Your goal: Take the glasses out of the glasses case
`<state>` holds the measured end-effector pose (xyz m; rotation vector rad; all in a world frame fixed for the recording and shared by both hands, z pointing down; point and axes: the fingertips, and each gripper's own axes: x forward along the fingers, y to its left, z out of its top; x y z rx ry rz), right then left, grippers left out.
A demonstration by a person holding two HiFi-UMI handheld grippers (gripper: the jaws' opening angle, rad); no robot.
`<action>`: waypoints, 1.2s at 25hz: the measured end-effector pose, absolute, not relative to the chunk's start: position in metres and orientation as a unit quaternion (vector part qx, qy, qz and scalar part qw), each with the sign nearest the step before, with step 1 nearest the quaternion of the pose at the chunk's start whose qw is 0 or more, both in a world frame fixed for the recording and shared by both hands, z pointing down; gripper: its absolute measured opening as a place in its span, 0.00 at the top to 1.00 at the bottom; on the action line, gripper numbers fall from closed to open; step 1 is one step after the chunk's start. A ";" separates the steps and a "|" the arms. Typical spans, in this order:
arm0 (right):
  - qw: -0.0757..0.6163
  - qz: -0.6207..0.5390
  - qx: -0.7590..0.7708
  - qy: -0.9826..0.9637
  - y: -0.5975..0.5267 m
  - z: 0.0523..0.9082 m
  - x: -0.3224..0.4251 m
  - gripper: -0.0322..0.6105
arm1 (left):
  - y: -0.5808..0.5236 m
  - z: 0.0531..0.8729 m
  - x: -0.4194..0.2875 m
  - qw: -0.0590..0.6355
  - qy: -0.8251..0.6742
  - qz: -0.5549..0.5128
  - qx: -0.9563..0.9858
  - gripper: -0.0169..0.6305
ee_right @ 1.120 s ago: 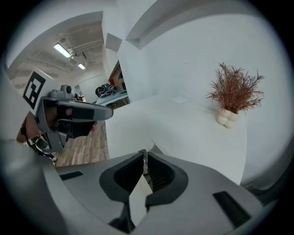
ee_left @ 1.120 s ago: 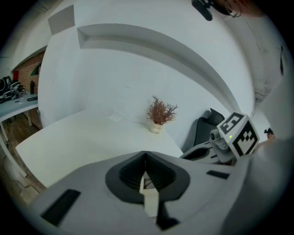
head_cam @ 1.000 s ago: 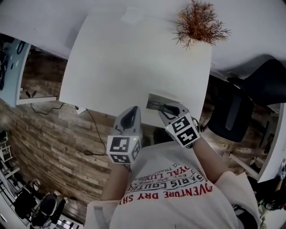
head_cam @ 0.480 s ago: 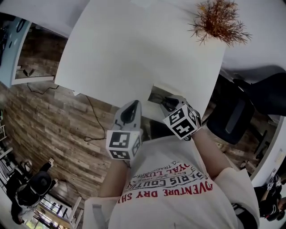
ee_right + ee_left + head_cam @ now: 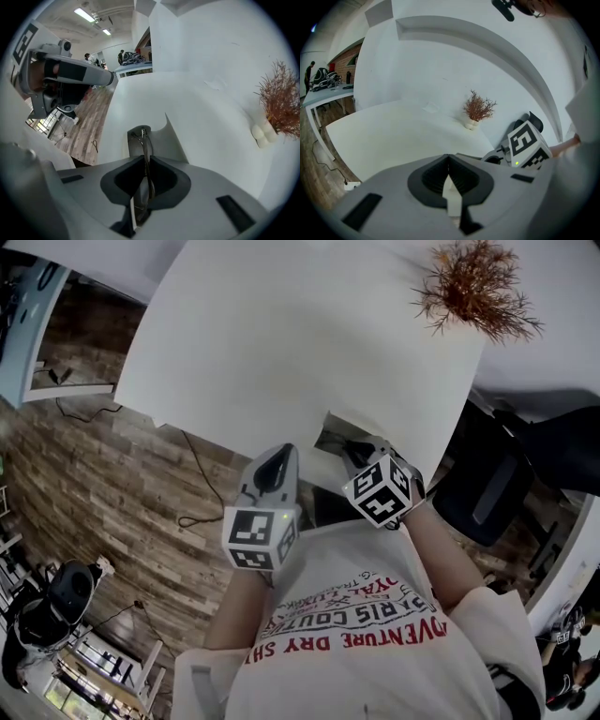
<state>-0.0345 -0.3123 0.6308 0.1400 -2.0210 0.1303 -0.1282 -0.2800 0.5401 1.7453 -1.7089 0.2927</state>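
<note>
White table (image 5: 281, 334) is filling the upper half of the head view, with a dried plant (image 5: 478, 287) sitting at its far right corner and plank floor (image 5: 112, 502) showing below the near edge. All the action is crowding that near edge. The right gripper (image 5: 143, 161) is clamping the glasses (image 5: 144, 140): in the right gripper view the thin wire frame is running straight up between the closed jaws and out past their tips. The far end of the frame is lying at the dark mouth of the pale grey glasses case (image 5: 166, 138), which is resting flat on the table just ahead.

So the long axis of the glasses is lining up with the jaws, pointing away from the person and into the case. Freeing them looks like a straight draw back toward the body along that line.

The left gripper (image 5: 449, 161) is hovering just to the left of the case. Its jaws are meeting at the tips, and a pale sliver is showing behind them that I can't identify. It looks the nearer one for steadying the case.
</note>
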 end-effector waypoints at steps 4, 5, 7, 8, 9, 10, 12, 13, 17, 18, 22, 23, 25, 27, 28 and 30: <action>0.532 0.036 0.047 -0.845 -0.315 0.630 -0.033 0.91 | -0.284 0.538 -0.128 0.331 -0.652 0.115 0.672 0.98; 0.531 0.037 0.047 -0.845 -0.316 0.630 -0.032 0.91 | -0.284 0.538 -0.127 0.330 -0.651 0.116 0.674 0.98; 0.530 0.039 0.047 -0.846 -0.317 0.628 -0.031 0.91 | -0.286 0.536 -0.127 0.327 -0.650 0.118 0.676 0.98; 0.529 0.039 0.047 -0.846 -0.318 0.626 -0.030 0.91 | -0.286 0.534 -0.127 0.325 -0.649 0.120 0.677 0.98; 0.528 0.036 0.049 -0.847 -0.319 0.623 -0.030 0.91 | -0.287 0.533 -0.127 0.323 -0.648 0.121 0.679 0.98; 0.526 0.034 0.051 -0.848 -0.320 0.620 -0.029 0.91 | -0.287 0.531 -0.127 0.321 -0.648 0.122 0.680 0.98; 0.521 0.028 0.058 -0.851 -0.322 0.612 -0.028 0.91 | -0.288 0.527 -0.127 0.316 -0.647 0.122 0.684 0.98; 0.517 0.025 0.063 -0.853 -0.324 0.607 -0.028 0.91 | -0.289 0.524 -0.126 0.312 -0.646 0.122 0.686 0.98; 0.493 0.023 0.089 -0.865 -0.331 0.584 -0.031 0.91 | -0.294 0.511 -0.124 0.295 -0.640 0.122 0.699 0.98; 0.487 0.024 0.097 -0.868 -0.332 0.579 -0.032 0.91 | -0.295 0.507 -0.123 0.290 -0.638 0.122 0.703 0.98; 0.463 0.020 0.128 -0.877 -0.334 0.552 -0.031 0.91 | -0.297 0.488 -0.117 0.268 -0.630 0.120 0.719 0.98; 0.455 0.019 0.137 -0.879 -0.334 0.544 -0.031 0.91 | -0.298 0.483 -0.115 0.262 -0.628 0.119 0.723 0.98; 0.438 0.019 0.163 -0.884 -0.337 0.528 -0.029 0.91 | -0.302 0.474 -0.113 0.247 -0.622 0.119 0.734 0.98; 0.415 0.027 0.201 -0.887 -0.343 0.511 -0.027 0.91 | -0.310 0.464 -0.112 0.226 -0.614 0.118 0.747 0.98; 0.401 0.034 0.221 -0.889 -0.345 0.502 -0.025 0.91 | -0.314 0.458 -0.112 0.215 -0.610 0.117 0.753 0.98; 0.372 0.051 0.251 -0.892 -0.345 0.484 -0.019 0.91 | -0.317 0.445 -0.108 0.198 -0.604 0.115 0.764 0.98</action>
